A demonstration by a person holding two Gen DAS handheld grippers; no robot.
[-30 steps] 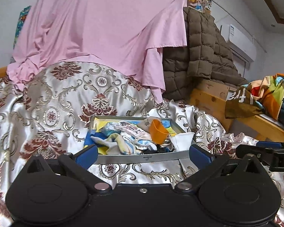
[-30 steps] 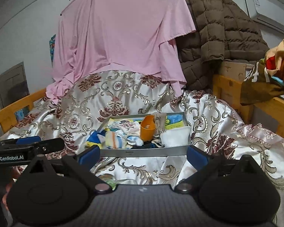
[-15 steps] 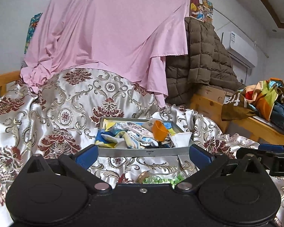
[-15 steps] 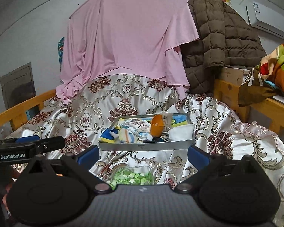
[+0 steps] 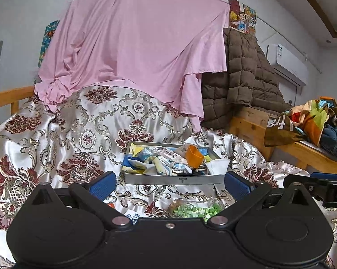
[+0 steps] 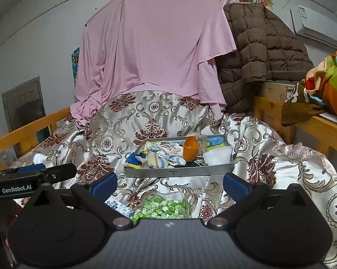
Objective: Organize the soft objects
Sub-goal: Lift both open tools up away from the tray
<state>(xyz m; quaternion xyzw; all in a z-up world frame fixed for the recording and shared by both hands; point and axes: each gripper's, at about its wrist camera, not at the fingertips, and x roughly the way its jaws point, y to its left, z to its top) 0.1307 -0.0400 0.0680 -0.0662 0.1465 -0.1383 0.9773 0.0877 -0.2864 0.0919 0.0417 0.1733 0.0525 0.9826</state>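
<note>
We hold both the left gripper (image 5: pixel 169 185) and right gripper (image 6: pixel 170 182) with jaws wide apart and empty above a brocade bedspread (image 6: pixel 269 154); the socks (image 6: pixel 159 158) fill a metal tray (image 6: pixel 179 170) below a hanging pink sheet (image 6: pixel 155 51).

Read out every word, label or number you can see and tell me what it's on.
"GenRobot.AI": on the left gripper.
"4": on the dark cloth over the wooden rail; the figure before it is unclear.
Tray front label, paper packet, air conditioner sticker: too small to read.
</note>
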